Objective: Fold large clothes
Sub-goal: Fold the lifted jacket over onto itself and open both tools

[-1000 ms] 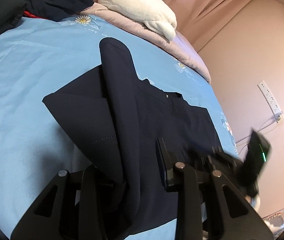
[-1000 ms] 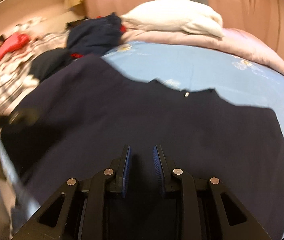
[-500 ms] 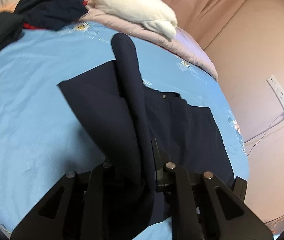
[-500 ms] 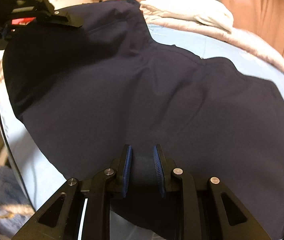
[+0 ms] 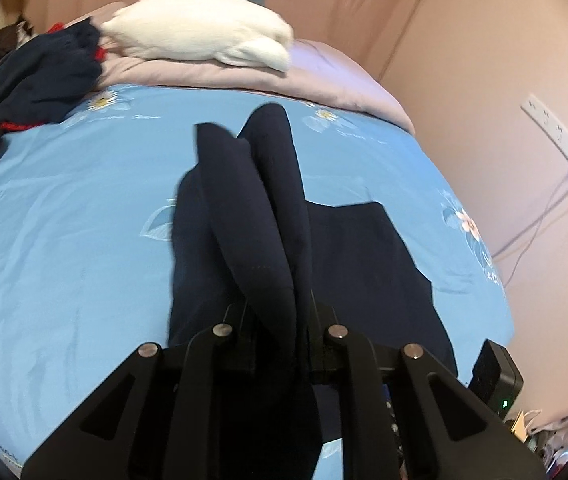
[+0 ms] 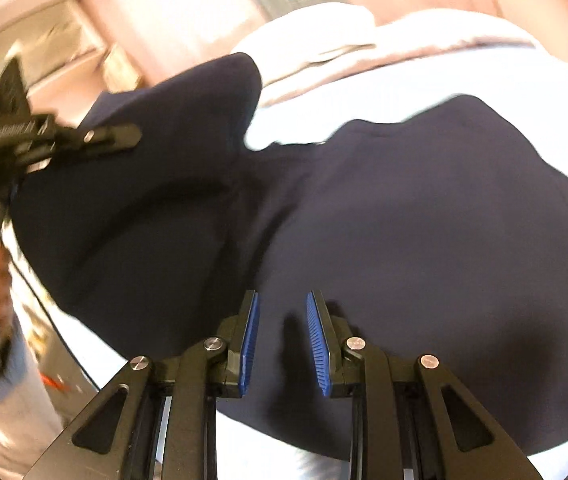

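A large dark navy garment [image 5: 348,256] lies on the light blue bed sheet [image 5: 67,216]. My left gripper [image 5: 277,320] is shut on a bunched fold of the navy garment and holds it raised above the bed, with cloth draping forward over the flat part. In the right wrist view the navy garment [image 6: 404,220] fills most of the frame. My right gripper [image 6: 281,344] has its blue-padded jaws narrowly apart with navy cloth between them; whether it grips is unclear. The left gripper [image 6: 83,136] shows at the left there, holding the lifted cloth.
A white pillow [image 5: 203,32] lies on a pink quilt [image 5: 284,84] at the head of the bed. A heap of dark and red clothes [image 5: 39,76] sits at the back left. A pink wall with a power strip [image 5: 556,132] and cable is on the right.
My left gripper has carried the lifted fold rightwards over the garment's middle. The right wrist view has tilted upward and blurred; the right jaws keep the same small gap.
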A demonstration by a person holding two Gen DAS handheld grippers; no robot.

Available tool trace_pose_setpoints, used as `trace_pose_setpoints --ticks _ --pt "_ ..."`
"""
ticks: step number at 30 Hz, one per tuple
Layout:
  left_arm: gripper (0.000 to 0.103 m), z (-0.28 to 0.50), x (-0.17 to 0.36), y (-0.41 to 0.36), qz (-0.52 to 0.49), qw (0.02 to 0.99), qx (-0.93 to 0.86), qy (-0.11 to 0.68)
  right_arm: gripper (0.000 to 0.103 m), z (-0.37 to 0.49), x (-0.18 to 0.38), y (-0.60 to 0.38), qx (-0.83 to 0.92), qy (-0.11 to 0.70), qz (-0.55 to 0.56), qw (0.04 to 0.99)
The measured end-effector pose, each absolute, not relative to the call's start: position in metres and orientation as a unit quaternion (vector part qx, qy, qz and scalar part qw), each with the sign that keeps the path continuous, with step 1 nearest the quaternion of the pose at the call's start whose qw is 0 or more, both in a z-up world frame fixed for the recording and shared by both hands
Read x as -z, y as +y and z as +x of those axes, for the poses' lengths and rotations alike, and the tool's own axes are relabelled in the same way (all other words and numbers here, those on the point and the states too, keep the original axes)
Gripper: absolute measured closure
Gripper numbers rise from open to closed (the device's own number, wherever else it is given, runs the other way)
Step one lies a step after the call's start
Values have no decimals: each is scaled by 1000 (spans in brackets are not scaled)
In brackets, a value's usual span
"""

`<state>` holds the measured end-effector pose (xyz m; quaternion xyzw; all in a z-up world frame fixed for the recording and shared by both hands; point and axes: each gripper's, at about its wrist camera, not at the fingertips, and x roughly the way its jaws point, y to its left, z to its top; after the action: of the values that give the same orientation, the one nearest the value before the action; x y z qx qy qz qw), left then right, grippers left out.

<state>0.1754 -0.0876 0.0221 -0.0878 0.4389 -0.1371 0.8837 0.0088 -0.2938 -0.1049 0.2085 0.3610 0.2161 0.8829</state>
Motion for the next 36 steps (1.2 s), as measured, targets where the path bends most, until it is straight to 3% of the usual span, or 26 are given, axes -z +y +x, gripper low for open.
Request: trace_pose_setpoints --ticks 8,10,15,19,22,23,32,36 --pt "86 198 18 -163 -62 847 156 504 76 -5 123 -336 -185 348 303 868" --pt "75 202 26 -176 -85 827 179 526 76 -7 127 -341 -180 347 316 865" --pt "71 198 7 -195 -120 800 260 528 76 -18 134 -351 -185 342 350 852" --pt "69 182 -19 -176 -121 815 278 493 66 -14 136 -363 -205 335 383 836" --pt "59 168 -22 -149 -122 833 257 475 61 -12 138 -366 -216 330 404 826" --pt "55 164 -18 -138 -114 842 234 472 58 -11 139 -366 -221 326 411 822" --pt "55 121 62 -123 -44 824 201 528 37 -2 121 -362 -268 300 444 801" --pt "54 105 87 -137 3 829 198 523 34 21 117 -354 -268 326 417 805"
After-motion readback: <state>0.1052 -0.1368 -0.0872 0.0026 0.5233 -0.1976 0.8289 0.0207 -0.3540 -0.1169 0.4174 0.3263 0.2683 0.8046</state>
